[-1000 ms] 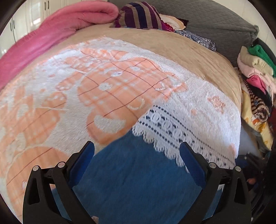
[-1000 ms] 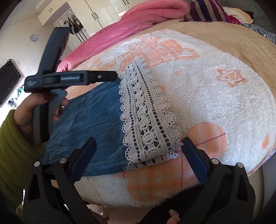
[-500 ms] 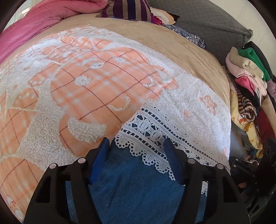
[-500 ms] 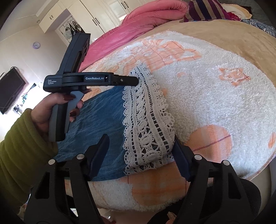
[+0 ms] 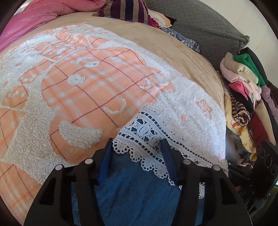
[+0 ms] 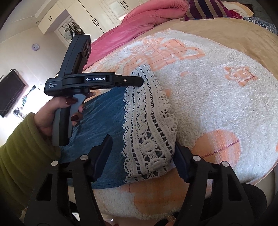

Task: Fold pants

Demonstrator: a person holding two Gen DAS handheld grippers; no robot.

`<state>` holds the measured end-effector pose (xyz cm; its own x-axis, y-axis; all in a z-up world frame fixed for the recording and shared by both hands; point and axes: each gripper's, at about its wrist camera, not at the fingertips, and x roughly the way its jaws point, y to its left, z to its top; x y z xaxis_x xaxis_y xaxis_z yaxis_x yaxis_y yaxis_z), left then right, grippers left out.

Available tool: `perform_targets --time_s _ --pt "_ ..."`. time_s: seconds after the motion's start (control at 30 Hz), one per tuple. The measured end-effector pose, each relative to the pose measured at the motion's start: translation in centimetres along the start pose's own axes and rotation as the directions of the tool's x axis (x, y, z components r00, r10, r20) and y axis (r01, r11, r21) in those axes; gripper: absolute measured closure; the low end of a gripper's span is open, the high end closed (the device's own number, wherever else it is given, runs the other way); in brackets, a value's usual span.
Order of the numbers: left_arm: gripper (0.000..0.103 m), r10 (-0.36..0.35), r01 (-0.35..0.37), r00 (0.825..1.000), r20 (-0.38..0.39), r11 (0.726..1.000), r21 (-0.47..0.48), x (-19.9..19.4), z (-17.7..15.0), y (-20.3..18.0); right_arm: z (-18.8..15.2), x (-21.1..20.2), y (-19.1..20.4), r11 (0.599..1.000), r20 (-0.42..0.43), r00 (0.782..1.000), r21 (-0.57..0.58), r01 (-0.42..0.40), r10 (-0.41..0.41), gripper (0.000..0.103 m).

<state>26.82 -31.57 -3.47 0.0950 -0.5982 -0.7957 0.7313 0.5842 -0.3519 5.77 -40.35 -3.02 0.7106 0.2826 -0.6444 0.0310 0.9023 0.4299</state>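
Note:
Blue denim pants (image 5: 137, 184) with a white lace hem (image 5: 149, 139) lie flat on an orange and white fleece blanket (image 5: 83, 97). My left gripper (image 5: 137, 147) straddles the far corner of the lace hem, jaws partly closed around it with a gap left. In the right wrist view the pants (image 6: 102, 120) and lace hem (image 6: 149, 128) show, and the left gripper (image 6: 140, 80) touches the hem's far end. My right gripper (image 6: 144, 147) straddles the near end of the lace hem, jaws partly closed with a gap left.
The blanket lies on a tan bedspread (image 5: 156, 40). A pink duvet (image 5: 34, 15), a striped pillow (image 5: 125, 8) and a grey quilt (image 5: 199, 26) sit at the bed's far end. A pile of clothes (image 5: 243, 90) stands to the right. White wardrobes (image 6: 97, 15) line the wall.
Both grippers have moved forward onto the lace hem and their jaws have narrowed from wide open to partly closed around it.

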Motion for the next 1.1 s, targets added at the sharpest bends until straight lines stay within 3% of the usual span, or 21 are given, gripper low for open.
perform_targets --time_s 0.23,0.33,0.43,0.57,0.77,0.97,1.03,1.1 --pt "0.076 0.034 -0.034 0.999 -0.018 0.999 0.028 -0.4 -0.2 -0.5 0.4 0.5 -0.2 1.000 0.003 1.000 0.010 -0.026 0.026 0.066" --pt "0.079 0.031 -0.031 1.000 0.006 0.999 0.029 -1.0 -0.5 -0.6 0.3 0.5 0.1 0.998 0.007 0.998 -0.008 -0.067 0.067 0.075" --pt "0.081 0.004 -0.004 0.999 0.037 1.000 -0.001 -2.0 -0.9 -0.3 0.3 -0.1 0.9 0.994 0.035 0.994 -0.044 -0.102 0.104 0.078" --pt "0.081 -0.031 0.032 0.993 0.114 0.999 -0.009 -5.5 -1.6 -0.1 0.3 -1.6 2.6 0.983 0.095 0.982 -0.100 -0.155 0.164 0.078" --pt "0.081 -0.032 0.041 0.973 0.228 0.999 -0.033 -12.3 -3.8 1.3 0.7 -2.2 7.7 0.951 0.091 0.963 -0.207 -0.231 0.254 0.078" --pt "0.079 0.022 0.016 0.962 0.273 0.991 -0.135 -16.5 -8.1 4.5 -0.2 0.8 13.4 0.904 -0.015 0.959 -0.328 -0.272 0.283 0.078" --pt "0.073 0.060 0.005 0.960 0.274 0.973 -0.229 -17.5 -10.6 6.0 -1.4 2.5 14.8 0.896 -0.077 0.963 -0.356 -0.267 0.257 0.078" --pt "0.065 0.046 0.055 0.951 0.307 0.949 -0.311 -18.6 -13.3 7.7 -2.6 3.9 15.7 0.888 -0.127 0.966 -0.381 -0.258 0.226 0.078"
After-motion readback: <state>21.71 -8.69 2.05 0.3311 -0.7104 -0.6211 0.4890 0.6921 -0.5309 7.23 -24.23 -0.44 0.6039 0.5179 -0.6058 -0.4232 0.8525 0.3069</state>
